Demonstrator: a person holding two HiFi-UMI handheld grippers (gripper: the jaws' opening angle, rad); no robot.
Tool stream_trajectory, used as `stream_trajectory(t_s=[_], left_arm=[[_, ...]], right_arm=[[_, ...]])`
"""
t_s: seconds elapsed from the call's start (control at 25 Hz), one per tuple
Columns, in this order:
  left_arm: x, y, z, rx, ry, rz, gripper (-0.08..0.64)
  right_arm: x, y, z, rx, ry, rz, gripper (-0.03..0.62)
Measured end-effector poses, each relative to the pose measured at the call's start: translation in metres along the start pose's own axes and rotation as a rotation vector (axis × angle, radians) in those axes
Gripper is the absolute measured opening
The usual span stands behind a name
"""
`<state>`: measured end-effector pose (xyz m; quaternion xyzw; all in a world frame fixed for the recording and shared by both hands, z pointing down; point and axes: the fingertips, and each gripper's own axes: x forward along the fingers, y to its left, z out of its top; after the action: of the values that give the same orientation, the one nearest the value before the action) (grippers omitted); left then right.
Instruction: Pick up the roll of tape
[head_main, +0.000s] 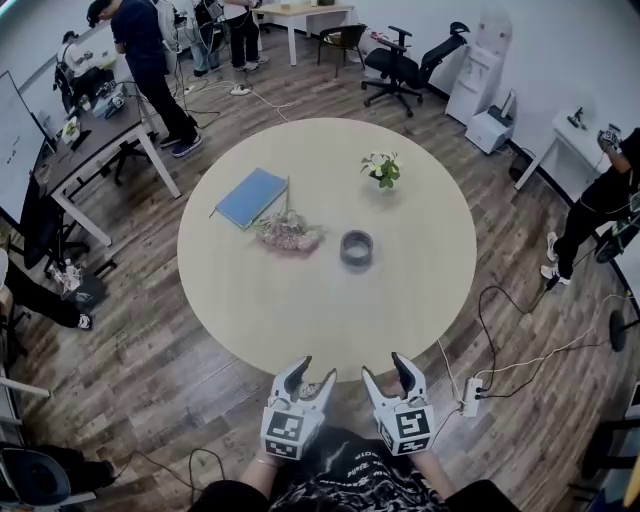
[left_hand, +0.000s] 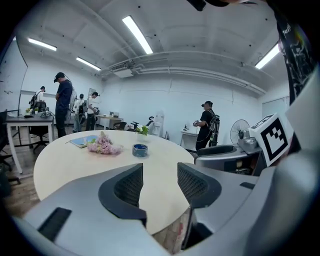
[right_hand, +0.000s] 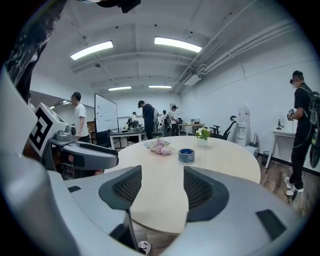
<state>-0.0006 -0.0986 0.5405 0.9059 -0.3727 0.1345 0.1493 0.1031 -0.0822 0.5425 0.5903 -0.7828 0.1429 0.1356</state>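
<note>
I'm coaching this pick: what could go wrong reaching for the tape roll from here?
1. The roll of tape lies flat mid-table, far from the open left gripper and right gripper at the near edge; a stretched reach might shove it instead of straddling it.
2. The pink flowers lie just left of it; the left gripper's fingers could brush them.

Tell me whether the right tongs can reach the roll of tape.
Probably yes: the right tongs stand open at the edge of the table, with only bare tabletop between them and the roll of tape.
</note>
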Motion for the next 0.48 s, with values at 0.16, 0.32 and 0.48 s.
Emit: stream_trajectory(t_s=[0.16, 0.32, 0.48], left_arm=[[0.027, 0.029, 0.016, 0.026, 0.004, -0.041, 0.233], [0.047, 0.058, 0.031, 0.039, 0.002, -0.069, 0.235], [0.062, 0.077, 0.041, 0.056, 0.003, -0.096, 0.233]], right_arm=[[0.035, -0.005, 0.014, 0.012, 0.0, -0.031, 0.268], [0.065, -0.01, 0.025, 0.027, 0.008, -0.064, 0.268], [0.085, -0.017, 0.034, 0.053, 0.008, -0.103, 0.268]])
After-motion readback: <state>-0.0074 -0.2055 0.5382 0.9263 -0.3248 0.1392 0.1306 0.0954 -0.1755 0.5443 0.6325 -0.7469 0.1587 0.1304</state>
